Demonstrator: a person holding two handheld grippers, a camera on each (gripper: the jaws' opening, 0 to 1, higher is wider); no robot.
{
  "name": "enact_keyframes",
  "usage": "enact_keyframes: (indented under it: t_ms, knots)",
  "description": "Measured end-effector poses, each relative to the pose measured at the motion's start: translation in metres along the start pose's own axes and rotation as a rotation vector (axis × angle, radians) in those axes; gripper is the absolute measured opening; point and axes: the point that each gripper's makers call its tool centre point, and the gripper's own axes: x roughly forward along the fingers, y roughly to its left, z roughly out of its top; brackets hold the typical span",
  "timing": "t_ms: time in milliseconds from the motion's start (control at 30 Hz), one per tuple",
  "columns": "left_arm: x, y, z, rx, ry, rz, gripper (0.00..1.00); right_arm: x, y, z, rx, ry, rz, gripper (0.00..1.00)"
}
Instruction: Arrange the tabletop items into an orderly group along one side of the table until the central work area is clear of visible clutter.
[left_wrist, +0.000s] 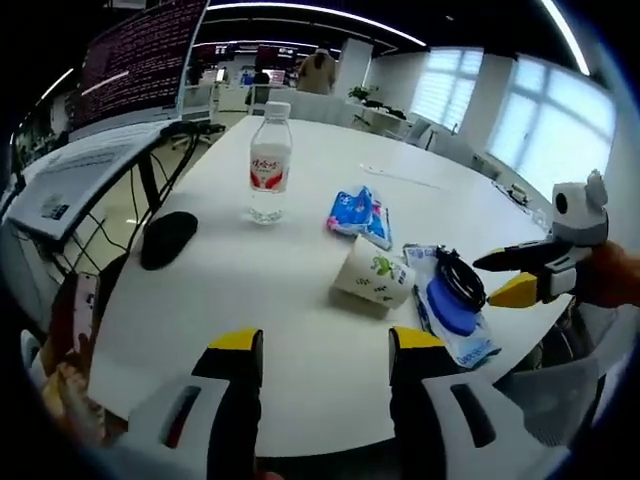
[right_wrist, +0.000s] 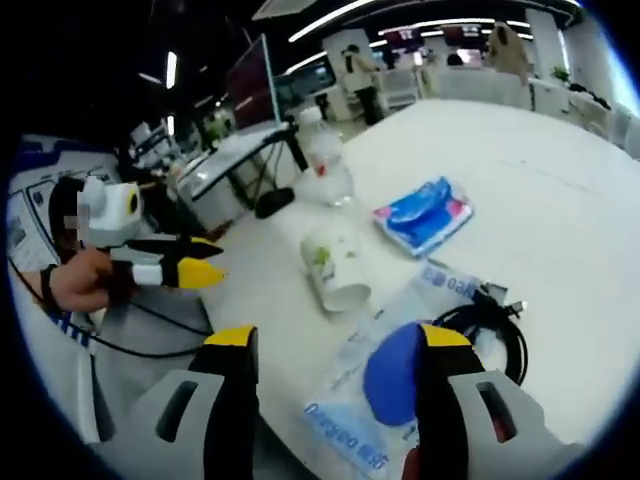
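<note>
On the white table (left_wrist: 300, 330) a clear water bottle (left_wrist: 270, 160) with a red label stands upright at the far side. Nearer lie a blue tissue pack (left_wrist: 358, 213), a paper cup (left_wrist: 375, 277) on its side, and a clear packet (left_wrist: 470, 345) bearing a blue round item (left_wrist: 450, 305) and a coiled black cable (left_wrist: 460, 275). My left gripper (left_wrist: 327, 342) is open over the near edge, short of the cup. My right gripper (right_wrist: 336, 340) is open, its jaws straddling the blue round item (right_wrist: 395, 375), with the cup (right_wrist: 335, 265) and tissue pack (right_wrist: 425, 215) beyond.
A black mouse (left_wrist: 167, 238) lies at the table's left side near a laptop on a stand (left_wrist: 80, 170) with cables beneath. The right gripper (left_wrist: 500, 278) enters from the right, held by a hand. The far half of the table is bare. Office desks and people stand beyond.
</note>
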Motion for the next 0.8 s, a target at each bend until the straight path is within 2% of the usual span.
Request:
enact_keyframes:
  t_ms: [133,233,400,800]
  knots:
    - [0.000,-0.004,-0.008,-0.017,0.011,-0.004,0.49,0.029,0.001,-0.005,-0.042,0.041,0.019,0.61]
    - [-0.002,-0.012,-0.012,-0.010,0.017,-0.016,0.49,0.043,-0.001,-0.011,-0.108,0.109,0.011,0.62]
    - [-0.004,-0.018,-0.013,0.000,0.018,-0.033,0.49,0.060,-0.002,-0.007,-0.104,0.117,0.024,0.62]
    - [-0.008,-0.014,-0.013,-0.001,0.012,-0.029,0.49,0.084,-0.005,-0.005,-0.120,0.161,0.015,0.62]
